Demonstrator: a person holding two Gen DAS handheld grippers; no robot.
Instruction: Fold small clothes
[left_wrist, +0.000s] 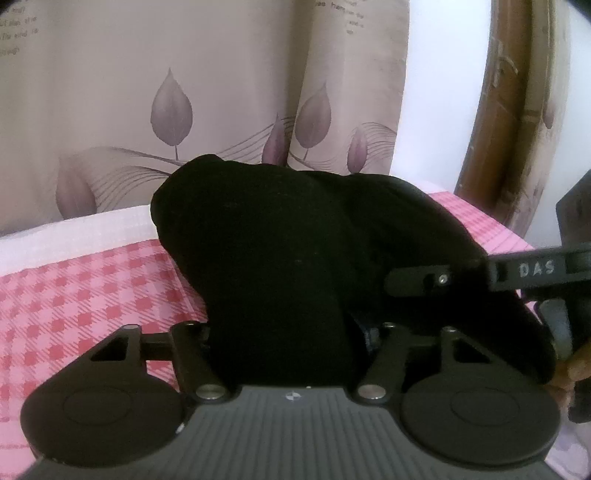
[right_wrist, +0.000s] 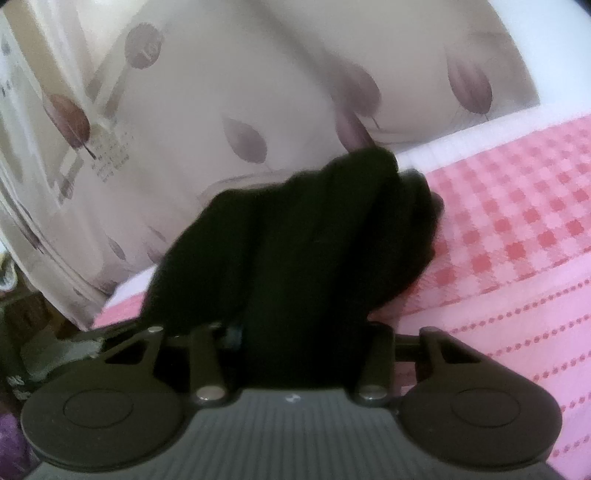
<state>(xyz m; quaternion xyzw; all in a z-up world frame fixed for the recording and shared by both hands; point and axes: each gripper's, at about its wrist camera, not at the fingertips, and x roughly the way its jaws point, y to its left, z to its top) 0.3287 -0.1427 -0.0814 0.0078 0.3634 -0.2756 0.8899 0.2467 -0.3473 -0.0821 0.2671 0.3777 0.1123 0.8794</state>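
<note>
A black garment (left_wrist: 280, 243) is bunched up over the pink checked cloth (left_wrist: 74, 295). In the left wrist view it drapes over my left gripper (left_wrist: 280, 332), hiding the fingertips; the gripper looks shut on it. My right gripper's finger (left_wrist: 517, 271), marked DAS, reaches in from the right edge and touches the garment. In the right wrist view the same black garment (right_wrist: 295, 236) covers my right gripper (right_wrist: 299, 332), which looks shut on it, lifted a little above the pink cloth (right_wrist: 517, 221).
A beige curtain with purple leaf print (left_wrist: 170, 107) hangs just behind the surface. A brown wooden frame (left_wrist: 506, 110) stands at the back right. A white strip (left_wrist: 74, 236) edges the cloth at the back. A pink dotted-stripe cloth (right_wrist: 517, 332) lies at the right.
</note>
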